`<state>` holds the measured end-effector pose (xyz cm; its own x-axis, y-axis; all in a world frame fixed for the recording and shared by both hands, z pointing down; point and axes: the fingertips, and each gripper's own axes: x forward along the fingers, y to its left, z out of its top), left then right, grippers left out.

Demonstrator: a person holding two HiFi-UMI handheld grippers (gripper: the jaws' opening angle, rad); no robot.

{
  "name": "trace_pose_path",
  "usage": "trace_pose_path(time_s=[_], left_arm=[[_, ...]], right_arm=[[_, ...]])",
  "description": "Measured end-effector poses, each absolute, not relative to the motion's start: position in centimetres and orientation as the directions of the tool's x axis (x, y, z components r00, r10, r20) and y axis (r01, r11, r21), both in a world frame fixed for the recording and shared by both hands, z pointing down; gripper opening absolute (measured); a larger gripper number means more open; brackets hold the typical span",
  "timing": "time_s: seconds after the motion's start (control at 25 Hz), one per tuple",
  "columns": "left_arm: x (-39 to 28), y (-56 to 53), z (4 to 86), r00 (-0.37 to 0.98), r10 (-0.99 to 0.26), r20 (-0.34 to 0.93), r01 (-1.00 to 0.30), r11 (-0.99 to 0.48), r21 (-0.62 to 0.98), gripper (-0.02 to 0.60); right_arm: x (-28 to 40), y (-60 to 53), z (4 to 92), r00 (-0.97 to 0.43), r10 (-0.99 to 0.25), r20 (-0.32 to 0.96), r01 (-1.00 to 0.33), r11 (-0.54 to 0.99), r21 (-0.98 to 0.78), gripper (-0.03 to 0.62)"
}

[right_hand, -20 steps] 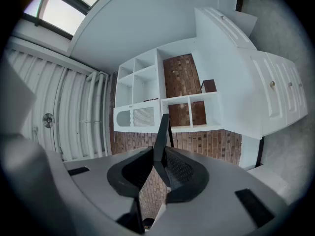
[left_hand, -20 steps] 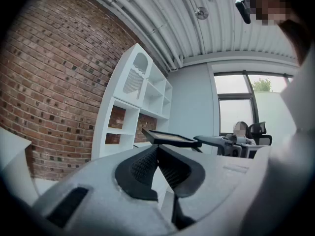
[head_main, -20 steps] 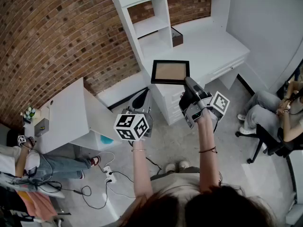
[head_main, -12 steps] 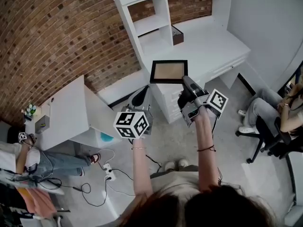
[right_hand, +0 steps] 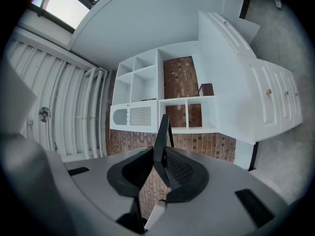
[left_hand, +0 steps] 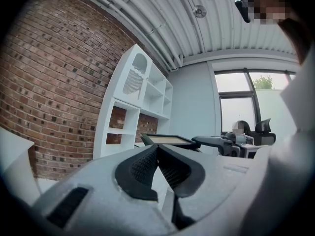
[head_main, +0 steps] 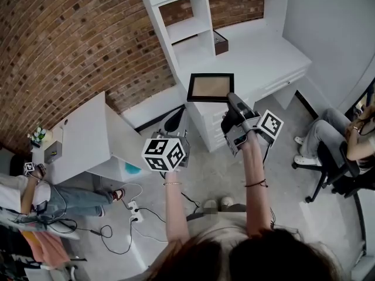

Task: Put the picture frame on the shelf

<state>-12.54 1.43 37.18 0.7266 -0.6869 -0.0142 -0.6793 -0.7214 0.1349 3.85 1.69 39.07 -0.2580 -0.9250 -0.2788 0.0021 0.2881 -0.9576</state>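
Observation:
A black picture frame (head_main: pixel 210 87) with a tan inside is held flat in the air in front of the white desk (head_main: pixel 258 57). My right gripper (head_main: pixel 232 100) is shut on its near edge. In the right gripper view the picture frame (right_hand: pixel 161 132) shows edge-on between the pads. The white shelf (head_main: pixel 188 29) with open cubbies rises behind the desk against the brick wall. My left gripper (head_main: pixel 176 122) hangs lower and to the left, shut with nothing in it. In the left gripper view the picture frame (left_hand: pixel 165 139) shows beyond the closed left gripper (left_hand: pixel 157 151).
A small dark box (head_main: pixel 220 43) stands on the desk by the shelf. A low white table (head_main: pixel 88 136) is at the left, with cables (head_main: pixel 126 218) on the floor. A seated person (head_main: pixel 343 139) and a chair are at the right, another person (head_main: pixel 29 192) at far left.
The right gripper and the frame have shifted slightly left and then held about still. The left gripper has hardly moved.

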Motion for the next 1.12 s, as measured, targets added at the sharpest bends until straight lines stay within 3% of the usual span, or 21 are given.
trace_pose_path(time_s=[1.12], left_arm=[[-10.5, -2.6, 37.9, 0.699, -0.715, 0.005, -0.708, -0.691, 0.145, 0.011]], right_arm=[[6.5, -2.5, 40.1, -0.262, -0.928, -0.263, 0.046, 0.261, -0.964, 0.075]])
